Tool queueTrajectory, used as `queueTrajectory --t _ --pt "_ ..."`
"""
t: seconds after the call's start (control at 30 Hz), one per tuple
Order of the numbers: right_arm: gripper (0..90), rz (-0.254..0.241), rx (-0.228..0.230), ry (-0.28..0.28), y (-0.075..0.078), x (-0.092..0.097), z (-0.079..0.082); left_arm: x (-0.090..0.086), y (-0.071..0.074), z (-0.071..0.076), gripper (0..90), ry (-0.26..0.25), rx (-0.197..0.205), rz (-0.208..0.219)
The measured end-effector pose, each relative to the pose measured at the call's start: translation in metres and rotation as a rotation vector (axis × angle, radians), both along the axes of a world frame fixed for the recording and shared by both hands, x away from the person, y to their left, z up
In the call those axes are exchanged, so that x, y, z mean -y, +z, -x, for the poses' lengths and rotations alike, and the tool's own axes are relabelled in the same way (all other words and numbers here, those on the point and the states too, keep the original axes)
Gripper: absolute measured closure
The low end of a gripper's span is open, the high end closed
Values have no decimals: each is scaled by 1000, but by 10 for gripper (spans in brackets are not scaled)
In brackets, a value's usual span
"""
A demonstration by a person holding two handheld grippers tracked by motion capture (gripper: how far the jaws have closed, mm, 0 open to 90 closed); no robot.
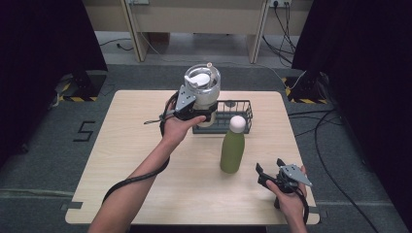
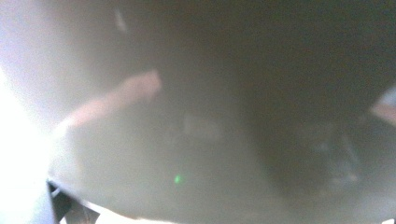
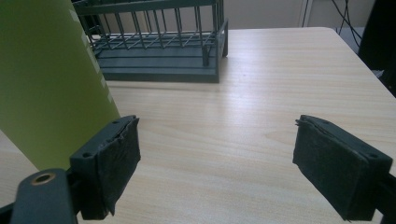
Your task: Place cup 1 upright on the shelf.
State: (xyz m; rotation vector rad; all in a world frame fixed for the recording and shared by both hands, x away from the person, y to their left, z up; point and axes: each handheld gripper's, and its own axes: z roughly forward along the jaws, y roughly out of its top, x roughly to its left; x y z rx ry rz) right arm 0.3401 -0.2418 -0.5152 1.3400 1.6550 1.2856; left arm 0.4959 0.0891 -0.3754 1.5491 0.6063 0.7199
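A clear jug point(image 1: 202, 82) with a white lid stands upright over the left end of a dark wire basket point(image 1: 244, 116). My left gripper point(image 1: 200, 112) is closed on its lower part from the left. In the left gripper view the jug's wall point(image 2: 210, 93) is a close blur. A green bottle point(image 1: 232, 150) with a white cap stands on the table in front of the basket. My right gripper point(image 1: 269, 165) rests low at the bottle's right, open, with nothing between its jaws. In the right gripper view the green bottle point(image 3: 46, 79) rises just left of my right gripper point(image 3: 217, 154).
The wooden table point(image 1: 145, 160) has bare room on its left half and along the front. The basket point(image 3: 159, 60) has nothing inside where it shows in the right gripper view. Cables and desk legs lie on the floor beyond the far edge.
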Motion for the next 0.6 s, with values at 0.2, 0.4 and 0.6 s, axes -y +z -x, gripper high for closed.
queueTrajectory --t 0.2,0.4,0.6 --pt "148 0 1 -1 0 1 0 3 3 -3 88 -3 2 -3" --pt "149 0 -2 -1 -1 1 0 5 4 -6 87 2 3 2" --pt "149 2 -3 1 -1 1 0 7 5 -9 88 3 2 5"
